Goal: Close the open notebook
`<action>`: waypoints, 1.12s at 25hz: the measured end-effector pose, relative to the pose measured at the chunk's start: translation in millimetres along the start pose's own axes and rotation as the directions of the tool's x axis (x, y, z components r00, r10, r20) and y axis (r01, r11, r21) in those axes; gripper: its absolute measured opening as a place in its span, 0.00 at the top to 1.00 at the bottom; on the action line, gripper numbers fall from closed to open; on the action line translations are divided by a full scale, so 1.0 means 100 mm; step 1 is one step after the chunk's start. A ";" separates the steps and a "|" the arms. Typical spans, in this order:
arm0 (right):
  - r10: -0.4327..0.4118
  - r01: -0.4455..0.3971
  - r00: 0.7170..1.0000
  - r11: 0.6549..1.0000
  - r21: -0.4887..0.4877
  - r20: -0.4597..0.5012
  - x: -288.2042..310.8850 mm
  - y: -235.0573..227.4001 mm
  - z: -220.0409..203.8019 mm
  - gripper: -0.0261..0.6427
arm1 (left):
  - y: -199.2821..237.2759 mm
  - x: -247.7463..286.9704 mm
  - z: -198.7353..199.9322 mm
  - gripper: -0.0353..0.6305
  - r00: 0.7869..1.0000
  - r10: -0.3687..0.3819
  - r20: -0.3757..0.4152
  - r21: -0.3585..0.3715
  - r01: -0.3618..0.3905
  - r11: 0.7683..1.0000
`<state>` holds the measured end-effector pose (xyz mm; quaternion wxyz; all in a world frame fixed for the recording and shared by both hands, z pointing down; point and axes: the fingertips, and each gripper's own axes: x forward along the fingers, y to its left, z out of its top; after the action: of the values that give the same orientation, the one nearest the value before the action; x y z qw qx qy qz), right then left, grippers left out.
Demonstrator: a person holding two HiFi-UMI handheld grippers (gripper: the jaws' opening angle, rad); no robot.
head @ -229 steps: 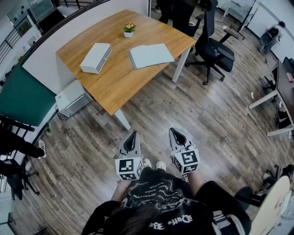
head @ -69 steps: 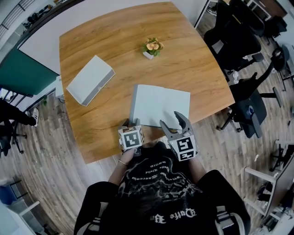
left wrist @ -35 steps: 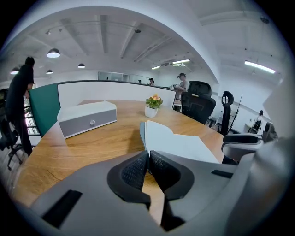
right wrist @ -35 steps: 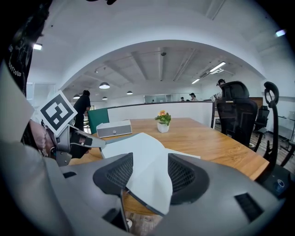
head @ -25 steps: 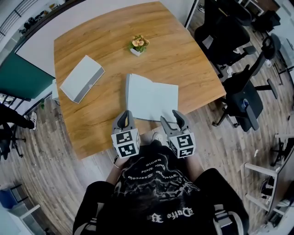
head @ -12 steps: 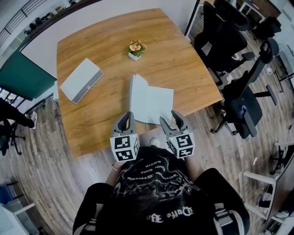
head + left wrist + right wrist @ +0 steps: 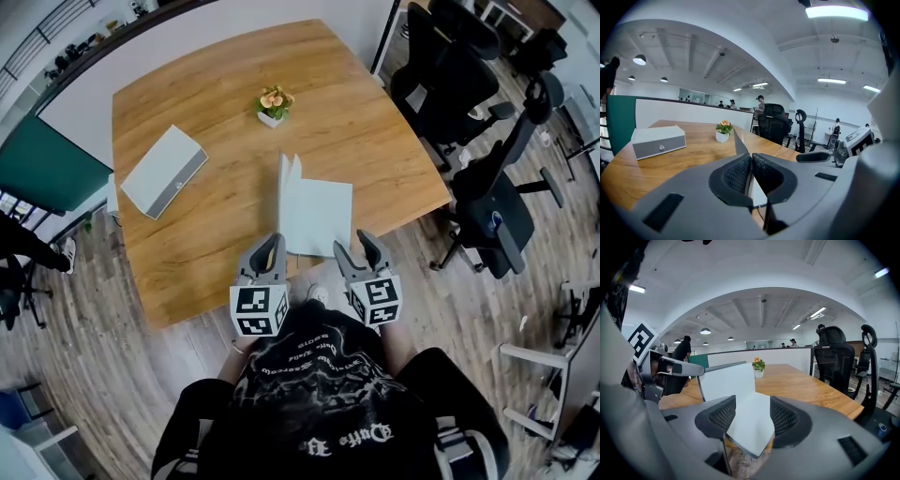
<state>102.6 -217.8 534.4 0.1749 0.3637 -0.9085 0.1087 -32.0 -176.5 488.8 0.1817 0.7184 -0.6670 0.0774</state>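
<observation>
The grey notebook (image 7: pixel 321 217) lies at the near edge of the wooden table (image 7: pixel 206 84). Its right half is flat and its left cover (image 7: pixel 285 184) stands almost upright. My left gripper (image 7: pixel 272 242) is shut on the near corner of that cover (image 7: pixel 738 144), whose thin sheet runs up from between the pads. My right gripper (image 7: pixel 356 242) is open, its jaws standing either side of the flat right page (image 7: pixel 751 420) without pressing on it. The raised cover (image 7: pixel 727 380) and my left gripper (image 7: pixel 670 366) show at the left in the right gripper view.
A grey box (image 7: pixel 163 172) lies on the table's left side. A small potted plant (image 7: pixel 270 103) stands beyond the notebook. Black office chairs (image 7: pixel 473 112) stand to the right of the table. I stand at the table's near edge.
The left cover has swung from a slight lift to nearly upright. My left gripper moved right and up with it. The right gripper hardly shifted.
</observation>
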 end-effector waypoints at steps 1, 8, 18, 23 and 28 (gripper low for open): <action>-0.012 0.012 1.000 1.000 0.006 -0.001 -0.01 0.03 0.01 0.62 | 0.01 -0.02 0.00 0.89 1.000 -0.017 -0.006 -0.004 0.016 1.000; -0.076 0.076 0.997 0.997 0.035 0.003 -0.11 0.14 0.07 0.62 | -0.03 -0.03 0.05 0.89 0.993 -0.110 -0.044 -0.022 0.109 0.994; -0.130 0.130 0.991 0.990 0.057 0.003 -0.22 -0.04 0.01 0.63 | -0.38 0.15 0.00 0.89 0.981 -0.187 -0.056 0.025 0.188 0.982; -0.140 0.140 0.990 0.988 0.070 0.001 -0.24 -0.06 -0.02 0.63 | -0.48 0.18 -0.03 0.89 0.970 -0.230 -0.076 0.009 0.231 0.973; -0.149 0.149 0.989 0.987 0.066 0.003 -0.24 -0.08 -0.03 0.63 | -0.61 0.23 -0.07 0.89 0.954 -0.282 -0.099 0.002 0.283 0.959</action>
<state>125.3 -207.6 528.5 0.1671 0.4366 -0.8753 0.1239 31.2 -192.8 494.1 0.2176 0.8030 -0.5473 0.0911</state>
